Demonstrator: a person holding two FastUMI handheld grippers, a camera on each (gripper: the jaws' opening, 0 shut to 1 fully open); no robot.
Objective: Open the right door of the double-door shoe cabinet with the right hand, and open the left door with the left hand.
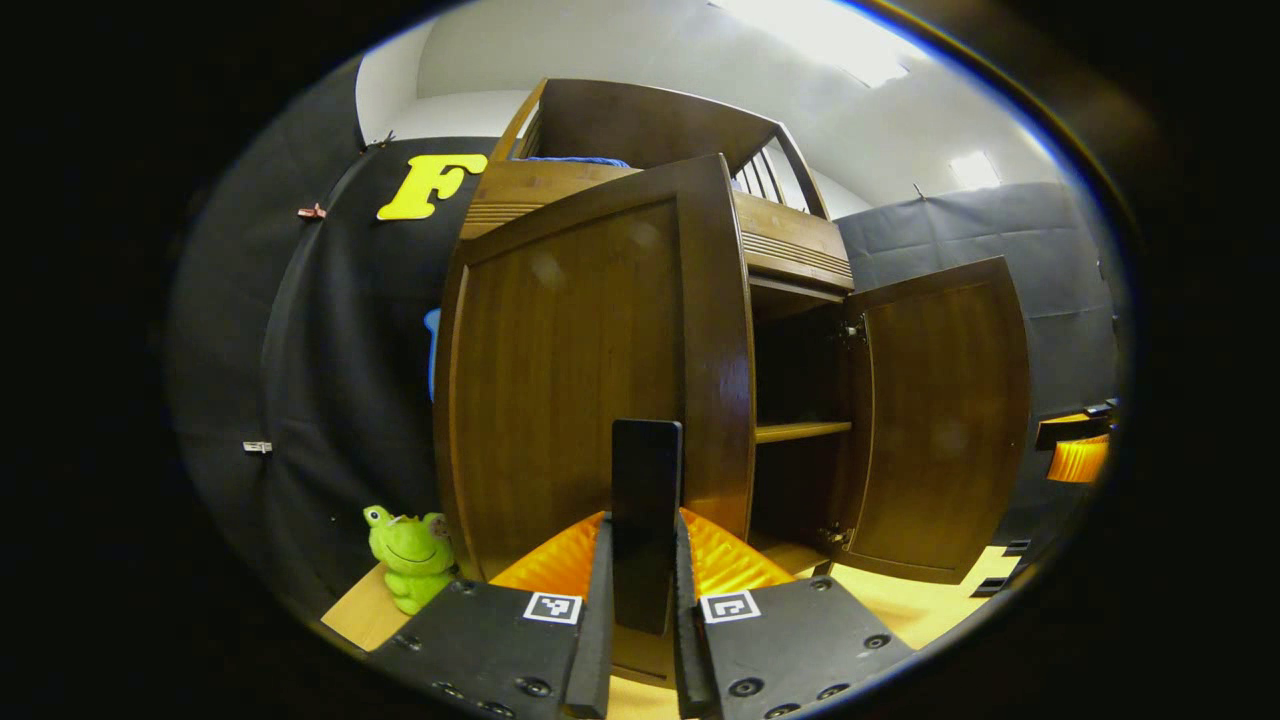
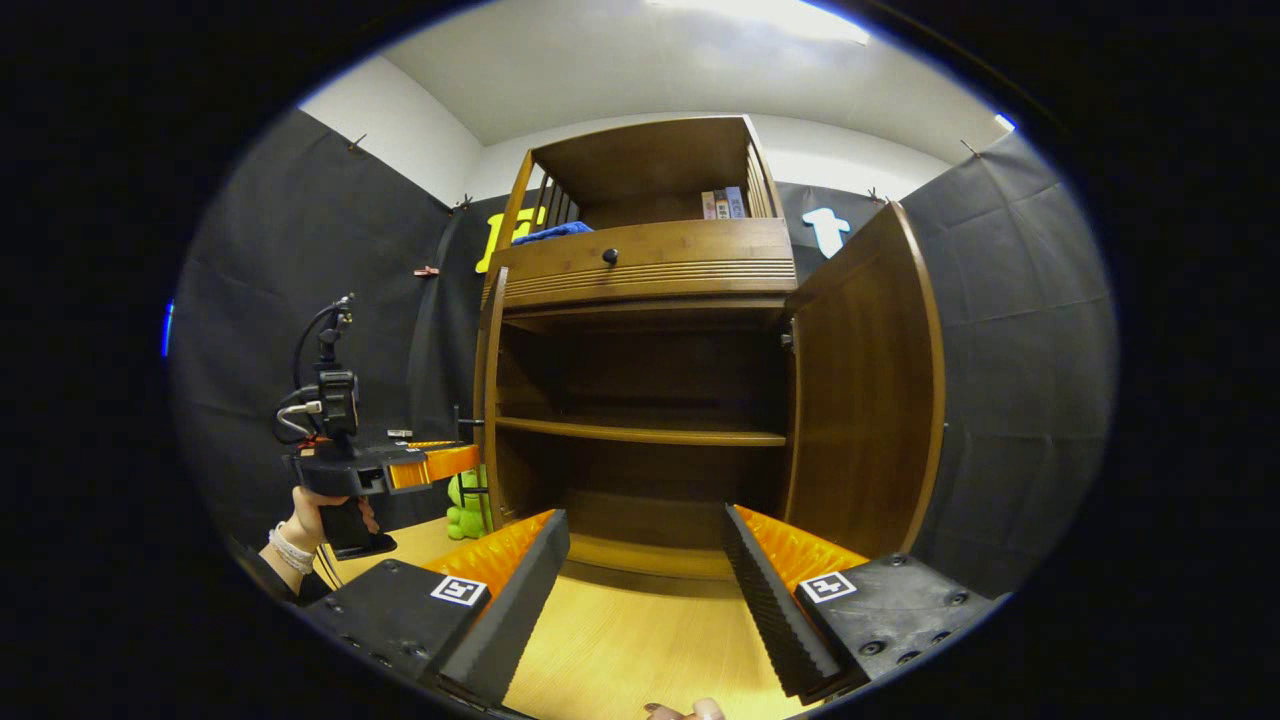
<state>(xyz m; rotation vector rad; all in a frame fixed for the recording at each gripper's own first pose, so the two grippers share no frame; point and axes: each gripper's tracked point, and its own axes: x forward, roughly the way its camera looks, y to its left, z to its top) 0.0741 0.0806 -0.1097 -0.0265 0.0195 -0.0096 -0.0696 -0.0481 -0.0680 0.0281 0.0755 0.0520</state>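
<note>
Left tool [image 1: 645, 600] clamped on left door's [image 1: 590, 380] handle [image 1: 646, 520], door swung out

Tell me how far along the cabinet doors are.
Right door already stands wide open, and the right tongs are open and off it. Left door is swung out, its handle clamped in the left tongs. Left: release it.
</note>
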